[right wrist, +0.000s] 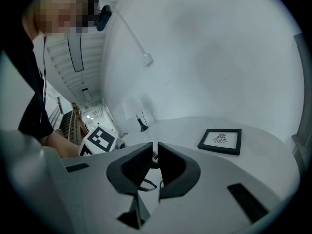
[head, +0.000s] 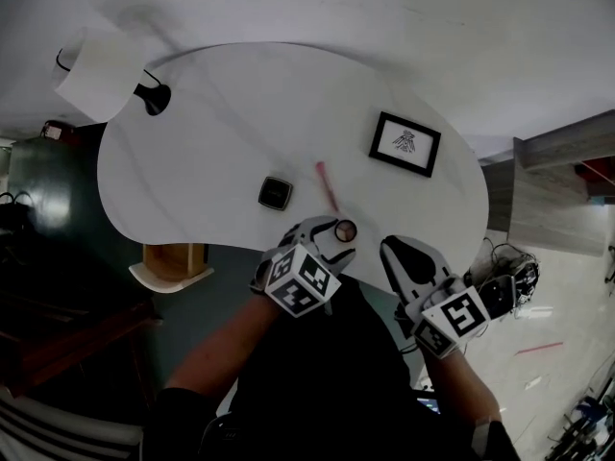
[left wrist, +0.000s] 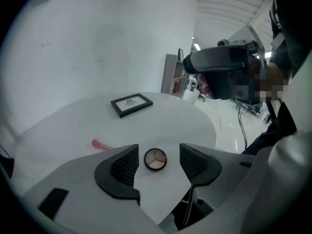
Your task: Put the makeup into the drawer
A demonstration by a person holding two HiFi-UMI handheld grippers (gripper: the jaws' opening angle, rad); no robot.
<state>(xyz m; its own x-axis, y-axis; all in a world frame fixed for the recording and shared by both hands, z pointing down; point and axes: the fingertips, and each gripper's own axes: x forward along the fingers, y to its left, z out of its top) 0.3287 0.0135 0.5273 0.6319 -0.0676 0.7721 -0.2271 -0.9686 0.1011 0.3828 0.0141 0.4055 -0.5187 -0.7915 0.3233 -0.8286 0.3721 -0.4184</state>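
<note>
White curved table (head: 211,133). We see the left gripper (left wrist: 158,149) with jaws spread either side of the round compact (left wrist: 155,160), pads clear of it. The right gripper (right wrist: 155,152) has jaws almost together, holding nothing.

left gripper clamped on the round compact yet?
No, the left gripper has its jaws apart, with the round compact lying on the table between them and a gap on each side.

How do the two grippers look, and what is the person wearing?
Both the left gripper and the right gripper have light grey bodies and black, ribbed tongs. Each carries a white cube with black square markers. A thin black cable loops behind the right tongs. The person wears a black short-sleeved top.
</note>
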